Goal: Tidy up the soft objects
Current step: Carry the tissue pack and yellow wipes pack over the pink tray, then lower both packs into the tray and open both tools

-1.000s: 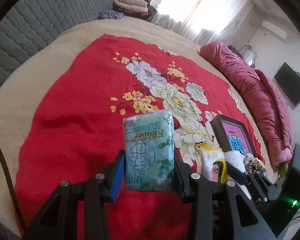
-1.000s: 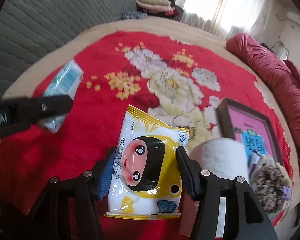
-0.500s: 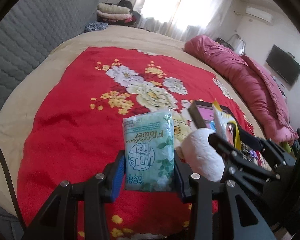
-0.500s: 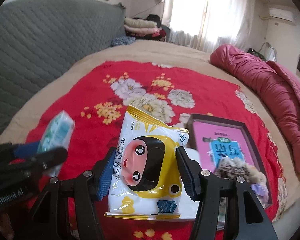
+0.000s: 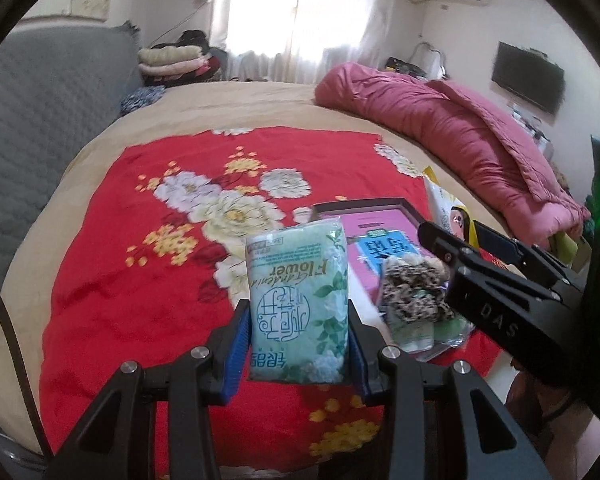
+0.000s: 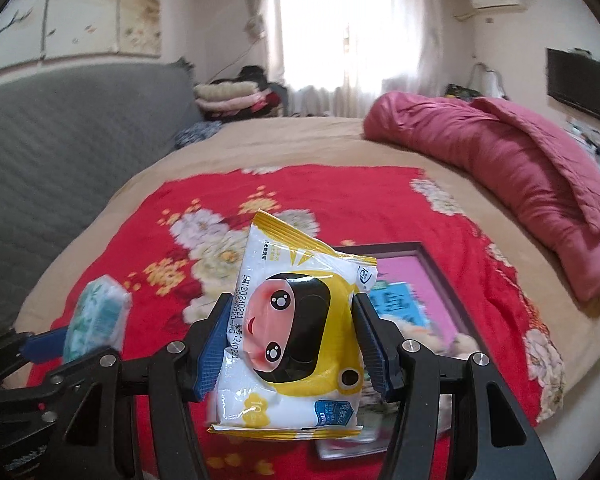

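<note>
My left gripper (image 5: 299, 322) is shut on a pale green tissue pack (image 5: 298, 308) printed with flowers, held upright above the red floral blanket (image 5: 140, 280). My right gripper (image 6: 290, 338) is shut on a white and yellow wet-wipes pack (image 6: 292, 344) with a cartoon face. In the left wrist view the right gripper (image 5: 452, 236) shows at the right with the wipes pack (image 5: 448, 210) edge-on. The green pack (image 6: 98, 320) shows at the left of the right wrist view. A leopard-print soft toy (image 5: 414, 292) lies on the pink framed board (image 5: 380, 232).
The beige bed (image 5: 240, 104) carries a rolled pink quilt (image 5: 460, 136) along its right side. A grey padded headboard (image 5: 40, 112) stands at the left, folded blankets (image 5: 172, 60) at the far end. A wall TV (image 5: 526, 76) hangs at the right. The bed's near edge is just below the grippers.
Both grippers have risen and pulled back from the bed with their packs still held. More of the room shows, and the framed board with the toy has come into fuller view.
</note>
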{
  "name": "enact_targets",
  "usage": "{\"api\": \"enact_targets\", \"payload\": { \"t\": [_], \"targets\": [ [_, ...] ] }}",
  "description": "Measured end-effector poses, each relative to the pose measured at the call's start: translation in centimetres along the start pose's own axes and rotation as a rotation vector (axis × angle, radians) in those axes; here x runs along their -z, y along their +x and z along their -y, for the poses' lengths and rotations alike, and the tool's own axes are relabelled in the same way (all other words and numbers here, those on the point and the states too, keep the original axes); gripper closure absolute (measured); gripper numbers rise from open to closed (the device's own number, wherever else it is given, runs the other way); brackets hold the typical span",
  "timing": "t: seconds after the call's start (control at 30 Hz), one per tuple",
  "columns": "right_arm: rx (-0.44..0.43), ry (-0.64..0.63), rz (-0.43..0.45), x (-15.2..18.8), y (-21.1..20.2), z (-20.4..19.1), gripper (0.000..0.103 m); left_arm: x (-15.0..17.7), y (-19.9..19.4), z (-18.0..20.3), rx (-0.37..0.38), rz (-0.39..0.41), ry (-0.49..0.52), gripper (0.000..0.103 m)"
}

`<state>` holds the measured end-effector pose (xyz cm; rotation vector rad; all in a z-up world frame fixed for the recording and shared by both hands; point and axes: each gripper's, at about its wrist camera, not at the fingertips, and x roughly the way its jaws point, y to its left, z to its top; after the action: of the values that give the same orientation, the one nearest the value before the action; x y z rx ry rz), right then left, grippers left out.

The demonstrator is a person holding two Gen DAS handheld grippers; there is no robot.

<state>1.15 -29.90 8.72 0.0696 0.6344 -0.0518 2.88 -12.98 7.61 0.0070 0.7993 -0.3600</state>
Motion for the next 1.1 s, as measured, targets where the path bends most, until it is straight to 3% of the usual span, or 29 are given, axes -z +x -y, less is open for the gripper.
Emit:
{"api": "enact_targets", "payload": {
  "t": [0.27,0.47,0.83,1.1],
  "targets": [
    [0.083,0.128,0.025,0.3,-1.2,7.7,0.043,-1.5,1.1,5.0,0.029,-0.005,0.067,0.06],
    [0.153,0.192,0.023,1.4,-1.2,12.2,0.043,-1.9,4.0,8.1,0.043,-0.051,0.106,0.06],
    [0.197,0.247,-0.023,3.8,0.9,16.2,0.043,-0.2,10.4,13.4,0.142,-0.162,0.15,0.06],
    [0.196,0.267,-0.068,5.2,2.8,18.0,0.043,-0.9,15.4,14.9,0.127,-0.214,0.142,0.06]
  ]
}}
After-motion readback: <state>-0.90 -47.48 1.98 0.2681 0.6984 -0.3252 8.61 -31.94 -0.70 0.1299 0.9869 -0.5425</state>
